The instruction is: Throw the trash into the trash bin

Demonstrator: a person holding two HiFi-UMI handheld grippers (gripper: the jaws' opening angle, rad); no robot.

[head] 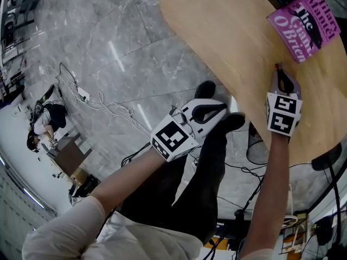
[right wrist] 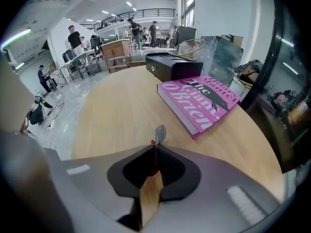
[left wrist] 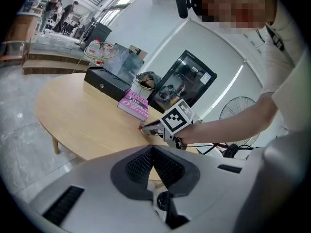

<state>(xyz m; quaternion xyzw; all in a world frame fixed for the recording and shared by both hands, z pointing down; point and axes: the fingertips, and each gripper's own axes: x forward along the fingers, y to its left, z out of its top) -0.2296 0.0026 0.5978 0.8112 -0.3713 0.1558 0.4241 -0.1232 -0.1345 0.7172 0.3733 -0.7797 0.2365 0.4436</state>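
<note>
My right gripper (head: pixel 279 73) rests its tips on the round wooden table (head: pixel 227 42), just below the pink book (head: pixel 303 18). It is shut on a small scrap of trash, a red and silver wrapper (right wrist: pixel 159 134) that sticks out past the tips of the right gripper (right wrist: pixel 153 153). In the left gripper view the right gripper (left wrist: pixel 145 128) shows its tips on the tabletop beside the book (left wrist: pixel 133 104). My left gripper (head: pixel 221 108) hangs off the table's edge over the floor; its pads (left wrist: pixel 146 161) meet with nothing between them. No trash bin is plainly in view.
A black box (right wrist: pixel 174 67) and a wire basket (right wrist: pixel 190 47) stand at the table's far side beyond the pink book (right wrist: pixel 201 101). Cables (head: pixel 97 99) trail over the grey marble floor to the left. People stand at desks in the background.
</note>
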